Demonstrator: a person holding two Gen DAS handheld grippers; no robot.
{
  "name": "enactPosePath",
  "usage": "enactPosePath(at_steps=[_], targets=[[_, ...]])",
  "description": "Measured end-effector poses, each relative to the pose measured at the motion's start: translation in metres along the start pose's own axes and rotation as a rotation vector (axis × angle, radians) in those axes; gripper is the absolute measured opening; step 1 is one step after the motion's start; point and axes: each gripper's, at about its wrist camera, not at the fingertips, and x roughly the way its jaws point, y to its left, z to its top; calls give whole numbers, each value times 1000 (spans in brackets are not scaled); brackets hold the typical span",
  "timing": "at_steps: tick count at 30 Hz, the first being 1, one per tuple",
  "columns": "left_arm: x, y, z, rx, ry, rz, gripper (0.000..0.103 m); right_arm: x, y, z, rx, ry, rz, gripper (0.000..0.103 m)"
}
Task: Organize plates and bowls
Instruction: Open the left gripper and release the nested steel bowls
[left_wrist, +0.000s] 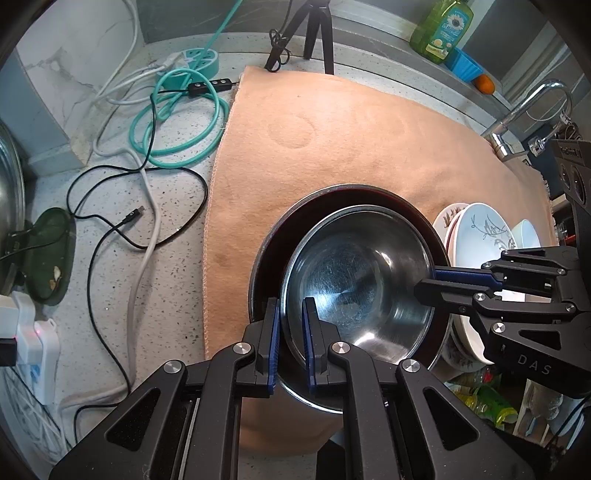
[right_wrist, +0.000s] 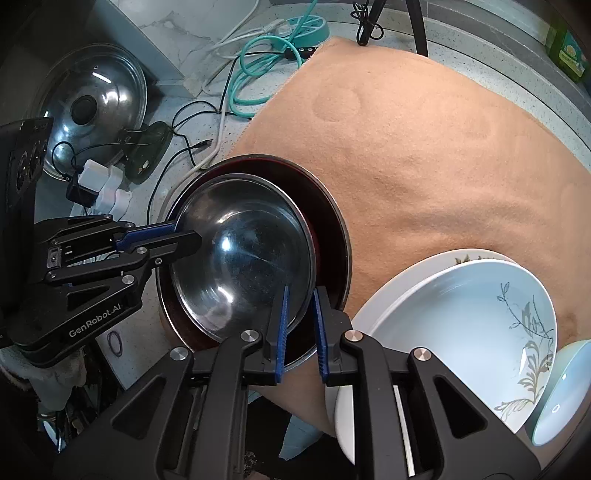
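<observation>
A steel bowl (left_wrist: 354, 273) (right_wrist: 240, 266) sits nested inside a larger dark red bowl (left_wrist: 332, 201) (right_wrist: 328, 229) on a tan towel (left_wrist: 351, 129). My left gripper (left_wrist: 291, 302) (right_wrist: 184, 236) is shut on the steel bowl's left rim, one finger inside and one outside. On the opposite rim my right gripper (right_wrist: 301, 291) (left_wrist: 428, 281) is shut the same way. To the right lies a stack of white plates with a grey leaf print (right_wrist: 461, 325) (left_wrist: 480, 232). A small pale bowl (right_wrist: 565, 387) (left_wrist: 526, 232) stands beside them.
Loose cables (left_wrist: 147, 206) and a teal hose (left_wrist: 177, 122) lie on the speckled counter left of the towel. A steel pot lid (right_wrist: 92, 99) stands at the far left. Tripod legs (left_wrist: 317, 33), a green soap bottle (left_wrist: 441, 29) and a tap (left_wrist: 517, 114) line the back.
</observation>
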Motion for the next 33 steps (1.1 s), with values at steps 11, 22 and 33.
enactPosePath(at_steps=[11, 22, 33], targets=[[-4, -3, 2, -4, -15, 10, 10, -8, -1, 0, 0, -25, 6, 19], [-8, -3, 4, -14, -30, 12, 10, -6, 11, -2, -63, -31, -33, 32], [-23, 3, 4, -40, -67, -11, 10, -16, 13, 1, -59, -60, -45, 38]])
